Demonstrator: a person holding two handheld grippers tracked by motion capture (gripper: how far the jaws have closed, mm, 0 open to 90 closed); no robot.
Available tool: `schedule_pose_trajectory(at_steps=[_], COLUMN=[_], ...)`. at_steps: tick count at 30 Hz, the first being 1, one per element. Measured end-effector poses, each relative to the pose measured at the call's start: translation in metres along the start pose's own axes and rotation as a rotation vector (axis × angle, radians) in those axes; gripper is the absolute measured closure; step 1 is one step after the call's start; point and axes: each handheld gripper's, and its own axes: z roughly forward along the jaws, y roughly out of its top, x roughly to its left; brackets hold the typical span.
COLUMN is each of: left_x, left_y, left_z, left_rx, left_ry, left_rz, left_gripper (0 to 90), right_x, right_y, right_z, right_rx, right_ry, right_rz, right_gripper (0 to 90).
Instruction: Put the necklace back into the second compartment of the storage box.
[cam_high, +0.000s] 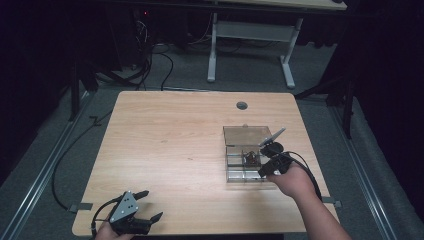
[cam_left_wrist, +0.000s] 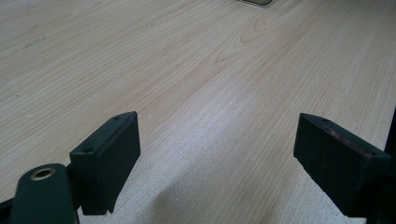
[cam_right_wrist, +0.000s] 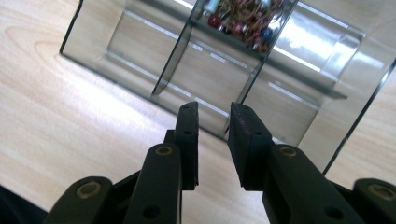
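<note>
Bench: pale wood with fine visible grain, smooth, with a soft satin sheen across the centre of the left gripper view. Box, right of centre in the high view: clear hard plastic, glossy, its thin dividers catching bright streaks of light in the right gripper view. Left gripper and right gripper: matt black pads of slightly rough look, with brass-coloured metal rivets in the black links. Plate at lower left of the high view: flat matt grey. Floor: dull grey carpet.
</note>
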Motion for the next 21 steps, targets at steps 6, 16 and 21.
schedule_pose_trajectory(at_steps=[6, 16, 21], left_x=[0.000, 0.001, 0.000], left_y=[0.000, 0.000, 0.000], left_z=[0.000, 0.000, 0.000], left_rx=[-0.002, 0.000, -0.002], left_ry=[0.004, 0.005, 0.005], left_rz=[-0.002, -0.005, -0.003], left_gripper=[15.1, 15.2, 15.1], right_x=[0.003, 0.011, 0.011], right_y=[-0.012, -0.027, -0.032], right_z=[-0.007, 0.006, 0.013], right_rx=[-0.008, 0.011, 0.003], right_ry=[-0.002, 0.017, 0.028], right_rz=[0.004, -0.008, 0.005], right_gripper=[72.4, 72.1, 71.9])
